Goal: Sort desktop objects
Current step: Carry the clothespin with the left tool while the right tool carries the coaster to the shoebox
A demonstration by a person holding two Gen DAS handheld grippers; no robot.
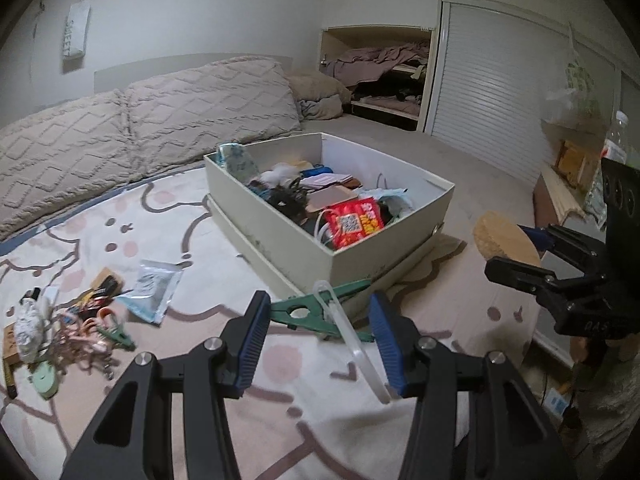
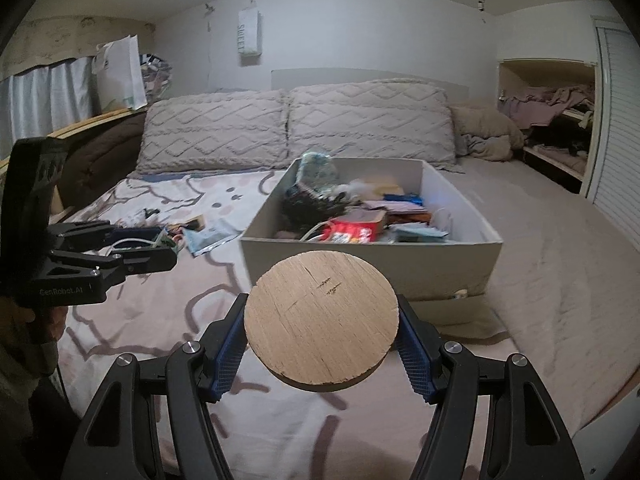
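Wooden round disc sits clamped between the jaws of the right gripper, above the bed, near the white box. Left gripper holds a clear plastic strip against one pad, jaws half open.

Both wrist cameras look forward and down, near, sharing the box.

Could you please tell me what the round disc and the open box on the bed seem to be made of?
The disc looks like bare, unfinished wood, perhaps plywood: tan face with fine grain lines, small cracks and a chipped lower edge. The box looks like matte off-white cardboard: thin flat walls with sharp folded corners. Neither is certain from looks alone.
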